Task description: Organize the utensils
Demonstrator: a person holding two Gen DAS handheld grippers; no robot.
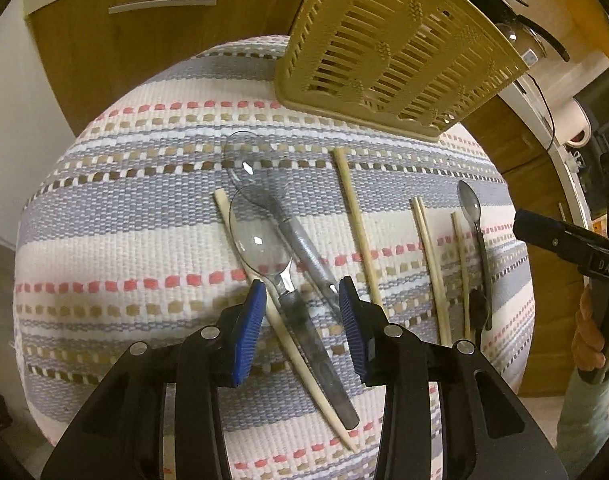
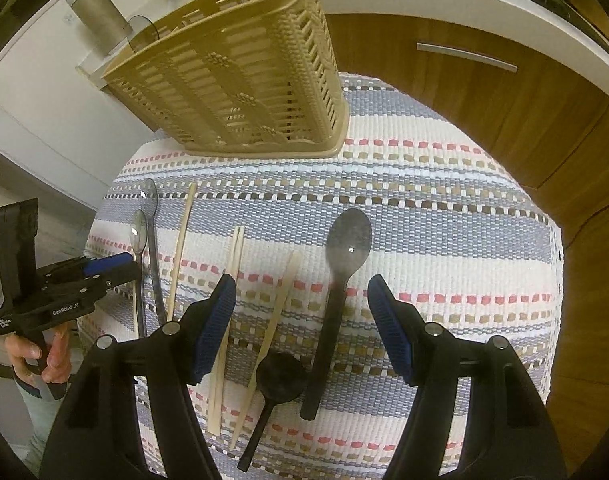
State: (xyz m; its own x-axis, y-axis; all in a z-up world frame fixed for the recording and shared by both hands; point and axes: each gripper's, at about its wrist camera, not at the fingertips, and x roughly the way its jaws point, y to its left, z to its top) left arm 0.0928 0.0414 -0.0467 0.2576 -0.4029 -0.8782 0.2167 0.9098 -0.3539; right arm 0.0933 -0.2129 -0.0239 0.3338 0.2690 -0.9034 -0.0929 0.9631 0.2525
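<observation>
Utensils lie scattered across the striped woven cloth [image 1: 152,208] that covers the tabletop, all on the near side of the tan slotted plastic utensil basket [image 1: 388,52], which stands empty as far as I can see and makes the handiest landmark. In front of the basket's left end, two clear plastic spoons with grey handles [image 1: 288,264] lie crossed over a pale chopstick [image 1: 288,344]; a second pale chopstick [image 1: 358,224] lies alone in front of the basket's middle, and in front of its right end sit a pair of pale chopsticks [image 2: 230,280], one more pale chopstick [image 2: 278,308], a long dark grey plastic spoon [image 2: 338,280] and a small black round-bowled scoop [image 2: 274,380]. The left gripper [image 1: 302,300] hangs low with its blue pads spread apart, straddling the two grey spoon handles and gripping nothing. The right gripper [image 2: 302,308] is likewise spread wide and empty, with the dark grey spoon's handle and the lone chopstick lying between its pads. I'd judge the job barely begun, each hand lining up a first pick. To do it well, the left should settle on one handle only, since closing where they cross could drag both spoons and the chopstick beneath. The right would do better shifting toward the dark spoon's handle so the chopstick stays outside the pads, then lifting straight and dropping it handle-down into the basket.
</observation>
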